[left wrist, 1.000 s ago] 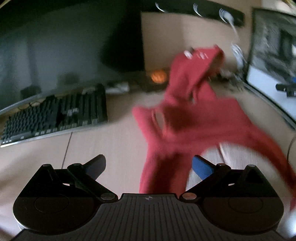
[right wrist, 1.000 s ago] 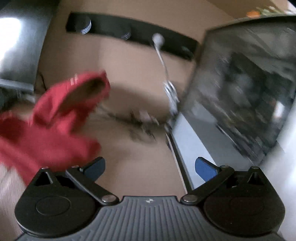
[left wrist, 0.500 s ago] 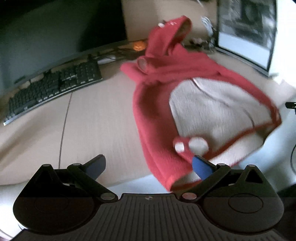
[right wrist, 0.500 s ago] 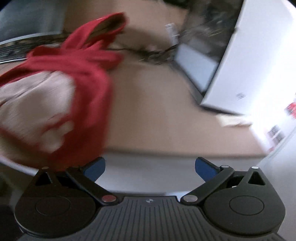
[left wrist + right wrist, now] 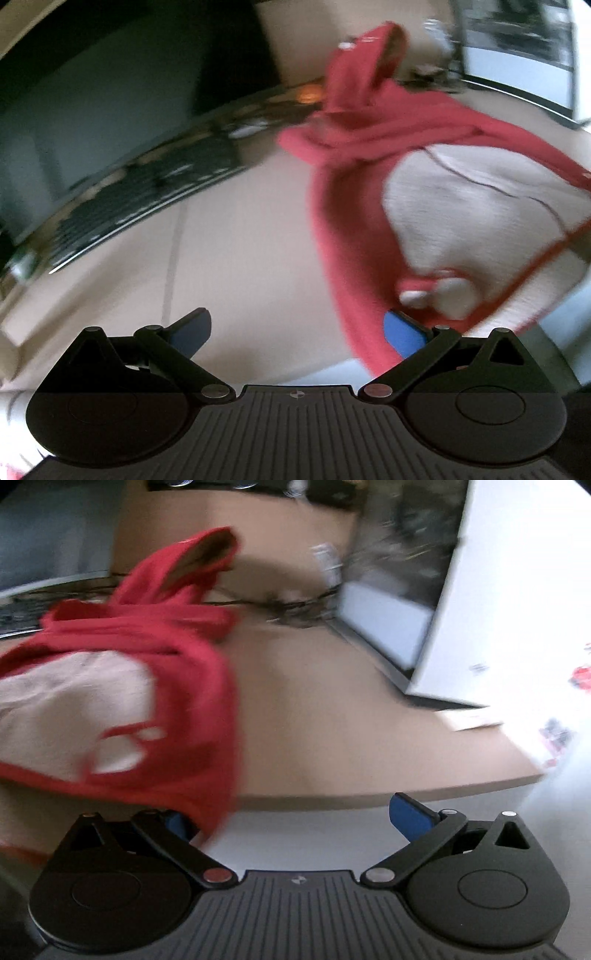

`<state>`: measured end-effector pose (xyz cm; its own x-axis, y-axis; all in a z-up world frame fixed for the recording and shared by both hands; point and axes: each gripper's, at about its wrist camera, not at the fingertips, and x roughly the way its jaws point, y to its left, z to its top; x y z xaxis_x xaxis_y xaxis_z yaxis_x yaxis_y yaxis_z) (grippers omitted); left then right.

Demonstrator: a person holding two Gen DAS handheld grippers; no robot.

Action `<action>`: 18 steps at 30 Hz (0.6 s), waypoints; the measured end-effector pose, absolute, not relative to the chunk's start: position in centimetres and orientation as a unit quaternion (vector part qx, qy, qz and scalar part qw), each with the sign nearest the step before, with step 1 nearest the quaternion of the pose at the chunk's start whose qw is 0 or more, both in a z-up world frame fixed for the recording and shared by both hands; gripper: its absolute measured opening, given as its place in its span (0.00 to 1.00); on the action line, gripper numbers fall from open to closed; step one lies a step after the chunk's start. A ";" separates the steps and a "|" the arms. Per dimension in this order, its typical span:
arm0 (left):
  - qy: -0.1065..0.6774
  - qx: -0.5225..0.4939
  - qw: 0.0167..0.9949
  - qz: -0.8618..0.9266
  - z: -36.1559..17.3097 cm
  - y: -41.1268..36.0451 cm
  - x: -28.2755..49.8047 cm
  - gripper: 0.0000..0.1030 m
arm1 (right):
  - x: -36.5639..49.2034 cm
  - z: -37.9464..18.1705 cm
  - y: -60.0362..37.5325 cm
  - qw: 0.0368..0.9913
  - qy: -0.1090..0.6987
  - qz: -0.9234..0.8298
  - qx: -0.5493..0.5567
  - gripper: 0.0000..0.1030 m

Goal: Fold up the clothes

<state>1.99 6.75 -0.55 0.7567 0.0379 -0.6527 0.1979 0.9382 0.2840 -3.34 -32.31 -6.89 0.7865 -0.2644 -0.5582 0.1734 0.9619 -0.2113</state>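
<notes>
And the red hoodie (image 5: 354,147) is down now, spread on the surface (image 5: 236,236) with its pale lining up and its hem over the near edge, where a second ago it hung bunched. One garment, two tools: left tool (image 5: 295,330) and right tool (image 5: 291,818) both spread apart, empty, so folding can start.

Two fisheye wrist cameras look forward along their grippers from the near edge of a tan desk (image 5: 240,236). The left view faces a keyboard (image 5: 140,206) and dark monitor (image 5: 110,110); the right view faces a white computer case (image 5: 517,609). Both take in the same red hooded garment (image 5: 369,122) close up, right of frame in one, left in the other.
</notes>
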 end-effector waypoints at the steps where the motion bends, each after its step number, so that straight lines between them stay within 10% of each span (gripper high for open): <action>1: 0.351 0.164 0.921 -0.030 -0.6 7.3 2.2 0.99 | -3.4 -6.8 -32.8 0.941 0.309 -0.118 -0.072 1.00; 18: 0.363 0.244 0.891 -0.122 -3.0 4.2 0.4 1.00 | -1.7 -4.7 -33.1 0.940 0.314 -0.107 -0.076 1.00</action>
<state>0.36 4.21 -3.02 0.7062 -0.0399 -0.7069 0.3944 0.8513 0.3460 -1.67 -33.15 -4.73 0.7795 -0.2488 -0.5749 0.1535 0.9656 -0.2098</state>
